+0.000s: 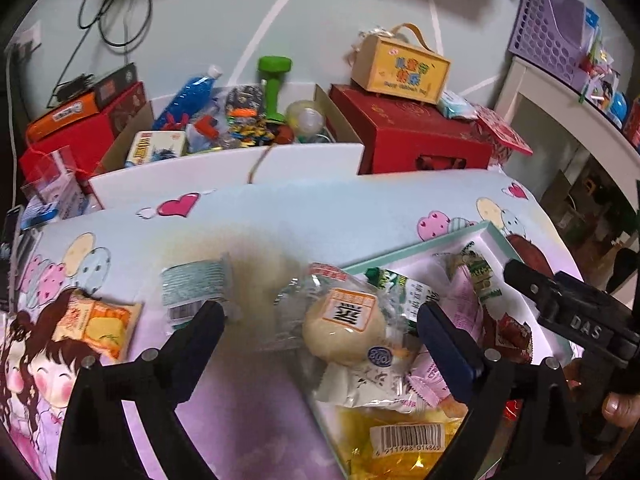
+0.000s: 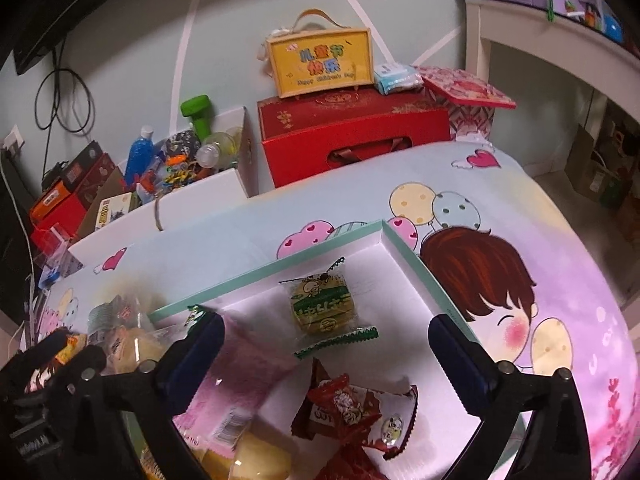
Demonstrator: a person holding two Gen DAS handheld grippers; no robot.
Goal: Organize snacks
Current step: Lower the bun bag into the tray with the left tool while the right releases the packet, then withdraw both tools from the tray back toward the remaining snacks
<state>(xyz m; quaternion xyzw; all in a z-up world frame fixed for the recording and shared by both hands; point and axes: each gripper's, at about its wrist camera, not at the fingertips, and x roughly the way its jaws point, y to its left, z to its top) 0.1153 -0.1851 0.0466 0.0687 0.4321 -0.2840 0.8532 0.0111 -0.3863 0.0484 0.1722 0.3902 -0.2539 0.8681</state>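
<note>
In the left wrist view my left gripper (image 1: 320,316) is open over the near corner of a white tray with a teal rim (image 1: 492,236). A round pale bun in clear wrap (image 1: 344,328) lies between the fingers, untouched. A yellow barcode packet (image 1: 400,436), a pink packet (image 1: 432,380) and a green packet (image 1: 480,276) lie in the tray. An orange packet (image 1: 96,324) and a teal packet (image 1: 196,284) rest on the cartoon sheet. My right gripper (image 2: 326,328) is open above the tray (image 2: 280,264), over a green-wrapped cake (image 2: 324,304), with red packets (image 2: 352,404) nearer the camera.
Beyond the bed edge stand a white carton of toys (image 1: 224,128), a red gift box (image 2: 352,136) with a yellow handled box (image 2: 320,60) on it, and a white desk (image 2: 540,32) at the right. The other gripper's black body (image 1: 572,312) is close on the right.
</note>
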